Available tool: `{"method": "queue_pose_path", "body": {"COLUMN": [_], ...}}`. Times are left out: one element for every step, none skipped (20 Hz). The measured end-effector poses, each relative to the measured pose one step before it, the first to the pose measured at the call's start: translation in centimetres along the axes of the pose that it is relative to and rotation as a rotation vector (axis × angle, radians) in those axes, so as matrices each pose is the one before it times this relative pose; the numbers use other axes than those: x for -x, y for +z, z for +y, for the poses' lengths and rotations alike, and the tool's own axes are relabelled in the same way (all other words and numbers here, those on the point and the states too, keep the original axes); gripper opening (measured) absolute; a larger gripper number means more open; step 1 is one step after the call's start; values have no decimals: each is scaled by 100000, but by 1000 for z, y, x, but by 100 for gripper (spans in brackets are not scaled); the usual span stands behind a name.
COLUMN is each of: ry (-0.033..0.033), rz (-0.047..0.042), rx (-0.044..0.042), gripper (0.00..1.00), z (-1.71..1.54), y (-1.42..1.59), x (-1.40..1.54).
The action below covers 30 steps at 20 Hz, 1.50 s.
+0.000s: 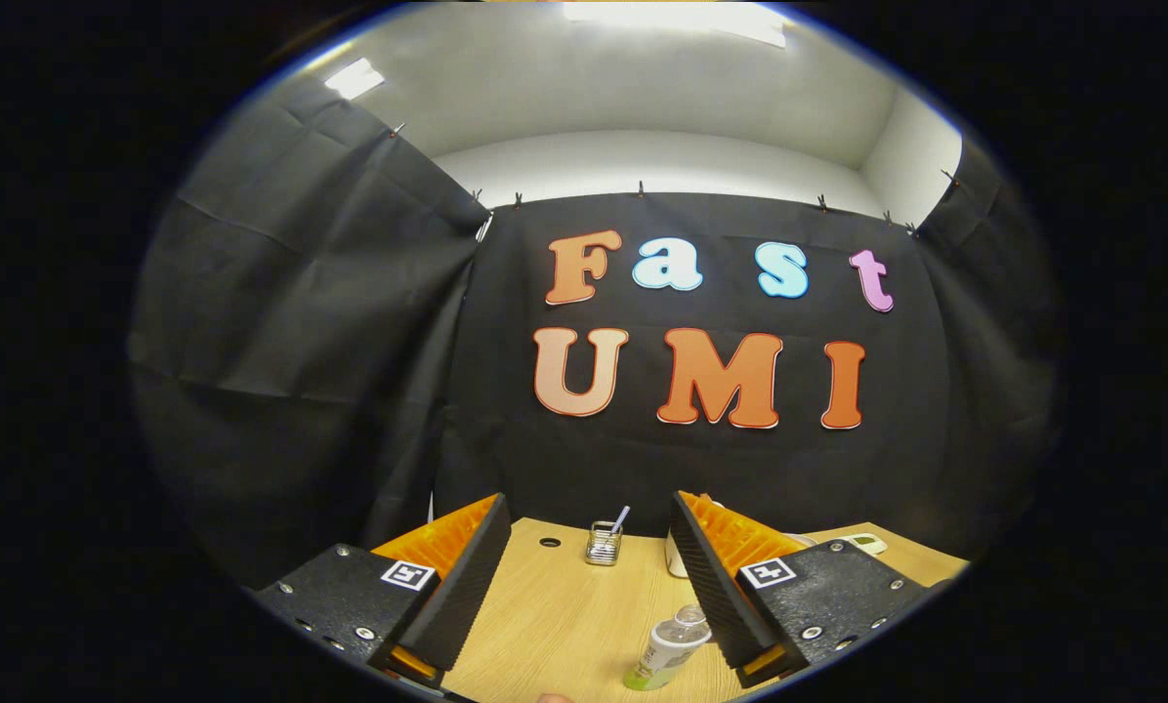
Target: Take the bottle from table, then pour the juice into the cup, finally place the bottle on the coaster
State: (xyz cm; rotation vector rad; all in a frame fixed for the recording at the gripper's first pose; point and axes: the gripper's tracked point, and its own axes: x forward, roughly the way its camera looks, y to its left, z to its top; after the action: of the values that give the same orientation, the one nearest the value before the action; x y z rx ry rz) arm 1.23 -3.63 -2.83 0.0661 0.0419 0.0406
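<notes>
Jaws of the gripper (584, 576) stood wide apart, holding nothing, above a pale wooden table (555, 605). Low between the fingers, close beside the right one, stood a small clear plastic bottle with a green-and-white label (670, 649), seemingly upright, below the jaws.

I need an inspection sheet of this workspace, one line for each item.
Surface: wooden table, light grain, with a small dark hole near its far edge.
Job's things: clear bottle between the fingers, close to the right one; white cup partly hidden behind that finger; coaster not identified.
Clutter: wire mesh holder with a pen in it at the far edge; a pale flat object far right, too small to name.
Grippers: gripper open, fingers spread above the table, holding nothing.
Cables: nothing seen.
Surroundings: black cloth wall, white ceiling with lights.
</notes>
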Motion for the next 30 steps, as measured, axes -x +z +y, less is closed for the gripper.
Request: {"method": "queue_pose_path", "body": {"ry": [664, 120, -848, -1180, -1223, -1037, -837, -440, -395, -778, -303, -1407, -2519, -2131, -1750, -829, -467, -351, -272, -367, -477, -925, -1394, -916, -1076, -1225, -1351, -730, -850, -752], "rz": [349, 491, 496, 26, -1, -52, -216, -822, -1034, -635, 822, 431, 181, 598, 1444, 1942, 1869, 1878, 1851, 1420, 1857, 1220, 1158, 1391, 1796, 2184, 2595, 2267, 1587, 1441], "rx": [-572, -294, -87, 164, 190, -72, -743, -1230, -1528, -1026, -429, 80, 734, 1134, 837, 656, 628, 381, 204, 155, 101, 169, -252, -892, -1610, -1489, -979, -317, 88, 639], "gripper": [97, 97, 98, 98, 98, 98, 98, 98, 98, 98, 97, 97, 98, 97, 98, 98, 98, 98, 98, 98, 98, 98, 98, 98, 98, 98, 98, 98, 98, 98], "z": [-137, -320, -404, -449, -308, -103, -17, 192, 218, 170, 84, -167, -493, -413, -226, 76, 47, -28, 15, -17, -197, -253, -535, -400, -475, -621, -618, -390, -293, -415], "y": [-164, -238, -170, -112, 104, 159, 321, 355, 385, 158, -233, -254, -252, -514, -740, -1115, -979, -984, -868, -938, -1081, -851, -824, -866, -970, -1220, -1161, -1001, -704, -777], "x": [-156, -57, -31, -38, 47, -7, 61, 51, 70, 76, 155, 178, 110, 127, 49, 17, -40, 45, -90, -44, 69, -1, 63, 139, 13, -86, -133, -161, -161, -161]}}
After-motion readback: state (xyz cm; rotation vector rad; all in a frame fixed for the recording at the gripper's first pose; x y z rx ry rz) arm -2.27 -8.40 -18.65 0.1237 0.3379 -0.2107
